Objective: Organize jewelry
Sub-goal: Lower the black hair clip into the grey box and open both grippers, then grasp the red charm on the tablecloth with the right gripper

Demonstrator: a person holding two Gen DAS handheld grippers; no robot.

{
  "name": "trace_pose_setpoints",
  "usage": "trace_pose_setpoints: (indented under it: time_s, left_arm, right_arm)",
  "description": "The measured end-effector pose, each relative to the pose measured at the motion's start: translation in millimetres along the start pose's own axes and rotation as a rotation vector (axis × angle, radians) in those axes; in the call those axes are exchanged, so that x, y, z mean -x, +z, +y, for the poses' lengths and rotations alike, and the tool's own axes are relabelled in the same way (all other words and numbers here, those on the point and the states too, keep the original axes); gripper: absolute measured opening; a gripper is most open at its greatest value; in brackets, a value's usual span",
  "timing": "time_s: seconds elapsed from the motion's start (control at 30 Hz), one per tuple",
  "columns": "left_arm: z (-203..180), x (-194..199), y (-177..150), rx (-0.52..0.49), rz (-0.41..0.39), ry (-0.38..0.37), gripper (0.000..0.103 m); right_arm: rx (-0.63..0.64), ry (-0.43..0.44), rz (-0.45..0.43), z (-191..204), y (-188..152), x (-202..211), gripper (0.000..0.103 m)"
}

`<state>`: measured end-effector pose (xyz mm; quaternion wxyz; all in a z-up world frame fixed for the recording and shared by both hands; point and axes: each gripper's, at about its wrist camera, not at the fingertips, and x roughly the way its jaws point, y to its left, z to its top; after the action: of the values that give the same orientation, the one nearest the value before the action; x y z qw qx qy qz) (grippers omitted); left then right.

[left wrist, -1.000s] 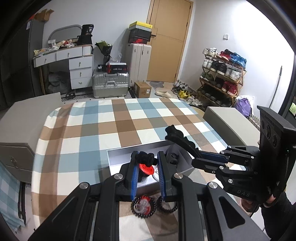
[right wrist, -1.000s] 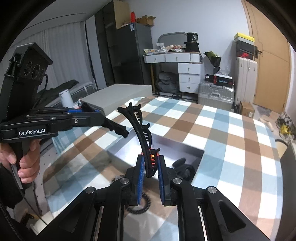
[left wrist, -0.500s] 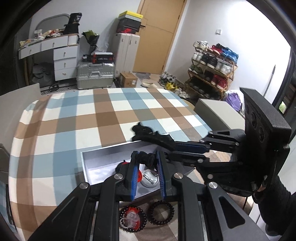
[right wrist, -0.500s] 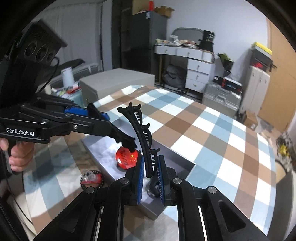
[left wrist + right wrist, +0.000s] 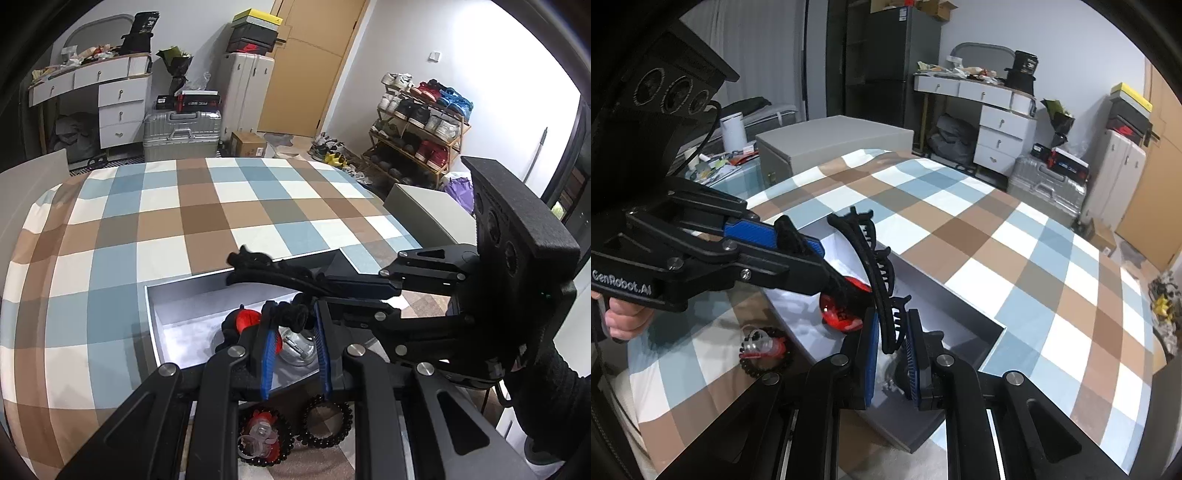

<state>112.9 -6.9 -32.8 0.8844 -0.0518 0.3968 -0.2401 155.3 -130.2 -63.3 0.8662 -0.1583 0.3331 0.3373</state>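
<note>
left wrist view, change: over the last second the camera tipped down and closed in on the grey box point(image 5: 177, 295); the box filled more of the lower frame than a second before.
left gripper point(image 5: 291, 354): clenched on a small black fuzzy piece point(image 5: 293, 314), held over the box interior just above the red round item point(image 5: 245, 319) and the silver item point(image 5: 295, 345).
right gripper point(image 5: 332, 284): came in from the right, lower than 1.0 s ago, carrying the black hair claw point(image 5: 266, 267) across the far wall of the box.
outside the box: two black bead bracelets point(image 5: 325, 421) lay on the checked cloth point(image 5: 147, 229) near the camera, one ringing a red and clear trinket point(image 5: 258, 437).
meaning: judged that both held items were about to be set down in the box; bracelets not yet sorted.
hidden, left view: the fingers covered the near wall of the box and part of the red item; what the fuzzy piece was attached to could not be told.
right wrist view, change: hair claw point(image 5: 875, 273) had dropped from above the cloth to over the box point(image 5: 960, 306); the red item point(image 5: 842, 314) had come into view 0.5 s ago.
right gripper point(image 5: 890, 354): clenched on the lower end of the hair claw, which stood upright and curved away.
left gripper point(image 5: 846, 291): tips at the red item; contact could not be told.
hidden, right view: box floor under the fingers, the silver item mostly blocked; one bracelet point(image 5: 764, 350) visible, the other not.
</note>
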Motion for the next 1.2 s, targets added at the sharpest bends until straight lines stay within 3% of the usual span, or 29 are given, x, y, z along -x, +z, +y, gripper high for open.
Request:
trace_pose_setpoints:
  time_s: [0.07,0.2,0.3,0.37,0.53,0.87,0.97,1.07,1.2]
  left_arm:
    - [1.8,-1.0,0.9,0.007,-0.005,0.015,0.016]
    - [4.3,-2.6,1.5,0.023,0.007,0.018,0.044]
    - [4.7,3.0,0.6,0.025,-0.013,0.020,0.058]
    - [5.7,5.5,0.3,0.027,-0.023,0.033,0.058]
    - [5.6,10.3,-1.1,0.024,-0.031,0.052,0.058]
    - [3.5,22.6,-6.1,0.043,-0.056,0.093,0.059]
    - [4.5,26.7,-8.6,0.069,-0.070,0.111,0.069]
    - [4.7,32.2,-11.1,0.087,-0.087,0.123,0.071]
    - [4.4,37.5,-17.1,0.115,-0.104,0.157,0.082]
  right_arm:
    - [-0.014,-0.005,0.001,-1.7,0.1,-0.7,0.016]
    - [-0.057,-0.010,-0.011,-6.2,-0.5,1.6,0.017]
    - [-0.119,0.014,-0.041,-12.7,-2.6,8.2,0.032]
    - [-0.166,0.035,-0.072,-17.2,-4.9,14.6,0.046]
    - [-0.273,0.058,-0.135,-25.8,-10.1,32.7,0.048]
    - [-0.388,0.036,-0.241,-20.5,-22.1,65.6,0.070]
    - [-0.416,0.013,-0.267,-15.5,-27.5,73.5,0.077]
    - [-0.447,0.007,-0.285,-10.1,-33.5,81.2,0.079]
    - [-0.467,-0.014,-0.300,-1.1,-41.3,89.3,0.085]
